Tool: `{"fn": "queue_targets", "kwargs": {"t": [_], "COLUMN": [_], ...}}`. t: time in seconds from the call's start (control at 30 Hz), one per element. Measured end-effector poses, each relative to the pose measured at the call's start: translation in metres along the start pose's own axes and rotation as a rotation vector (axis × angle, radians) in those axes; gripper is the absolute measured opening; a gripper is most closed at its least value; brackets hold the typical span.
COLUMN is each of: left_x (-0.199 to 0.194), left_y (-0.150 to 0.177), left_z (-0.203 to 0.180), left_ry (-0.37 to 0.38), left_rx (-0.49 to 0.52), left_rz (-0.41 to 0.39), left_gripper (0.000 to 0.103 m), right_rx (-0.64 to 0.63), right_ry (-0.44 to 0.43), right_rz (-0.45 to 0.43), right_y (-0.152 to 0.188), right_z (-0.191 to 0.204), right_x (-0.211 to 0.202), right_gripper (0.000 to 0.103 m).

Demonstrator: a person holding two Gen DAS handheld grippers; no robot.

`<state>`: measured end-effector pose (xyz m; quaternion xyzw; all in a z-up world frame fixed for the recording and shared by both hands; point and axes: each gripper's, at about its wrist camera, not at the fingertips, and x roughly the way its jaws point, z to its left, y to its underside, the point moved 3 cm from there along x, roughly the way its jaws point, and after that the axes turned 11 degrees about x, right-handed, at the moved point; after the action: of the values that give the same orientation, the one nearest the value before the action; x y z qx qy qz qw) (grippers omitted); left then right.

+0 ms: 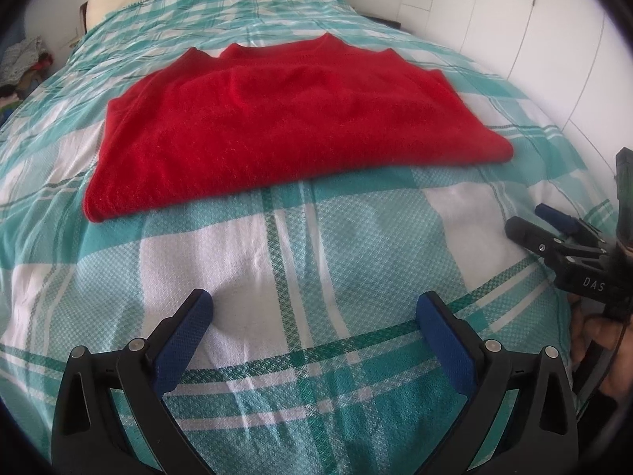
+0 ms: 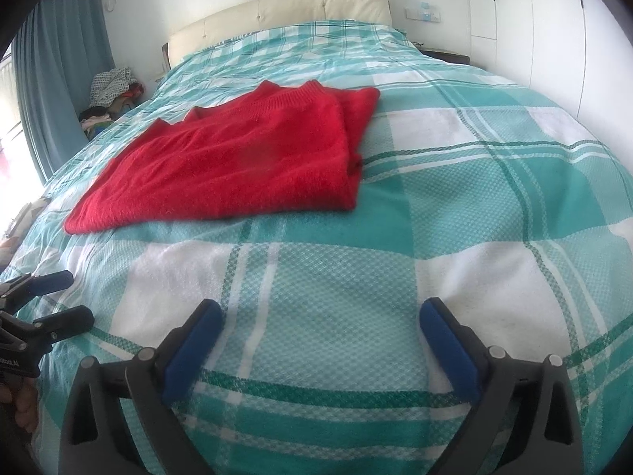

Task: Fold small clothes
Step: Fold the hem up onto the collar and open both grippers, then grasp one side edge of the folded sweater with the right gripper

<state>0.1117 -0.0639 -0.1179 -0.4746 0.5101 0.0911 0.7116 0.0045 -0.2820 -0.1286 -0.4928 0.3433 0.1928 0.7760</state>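
Left wrist view: your left gripper [image 1: 314, 316] stands wide apart, holding nothing, above the plaid bedspread [image 1: 316, 237]. Right wrist view: your right gripper [image 2: 320, 324] is likewise spread wide and holds nothing. Red sweater [image 1: 285, 118] lies folded flat at upper centre, neckline toward the headboard [image 2: 277, 12], well apart from both.

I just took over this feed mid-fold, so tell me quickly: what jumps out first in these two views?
The red sweater jumps out: it lies folded flat in the middle of the bed's teal and white checked bedspread, neckline toward the cream headboard. Both tools hang open and empty short of it, the left gripper beside the right gripper.
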Motion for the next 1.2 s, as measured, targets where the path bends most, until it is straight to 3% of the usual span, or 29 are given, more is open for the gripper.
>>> {"fn": "queue_targets", "kwargs": {"t": [0.6, 0.77, 0.87, 1.03, 1.13, 1.2], "left_x": [0.007, 0.010, -0.001, -0.043, -0.055, -0.059], "left_y": [0.003, 0.000, 0.000, -0.002, -0.005, -0.007], "left_z": [0.001, -0.009, -0.002, 0.037, 0.063, 0.077], "left_ry": [0.009, -0.048, -0.015, 0.003, -0.032, -0.036], "left_rx": [-0.003, 0.049, 0.028, -0.140, -0.204, -0.244], "left_rz": [0.015, 0.052, 0.008, -0.156, -0.195, -0.216], "left_gripper": [0.103, 0.103, 0.103, 0.103, 0.103, 0.103], "right_rx": [0.005, 0.001, 0.002, 0.025, 0.040, 0.039], "right_ry": [-0.010, -0.005, -0.005, -0.042, -0.097, -0.081], "right_rz": [-0.001, 0.000, 0.013, 0.102, 0.095, 0.049], "right_y": [0.002, 0.003, 0.000, -0.019, -0.058, -0.094], "right_z": [0.001, 0.002, 0.002, 0.000, -0.002, -0.004], "right_x": [0.000, 0.000, 0.000, -0.007, -0.015, -0.016], "right_gripper": [0.101, 0.101, 0.101, 0.101, 0.100, 0.100]}}
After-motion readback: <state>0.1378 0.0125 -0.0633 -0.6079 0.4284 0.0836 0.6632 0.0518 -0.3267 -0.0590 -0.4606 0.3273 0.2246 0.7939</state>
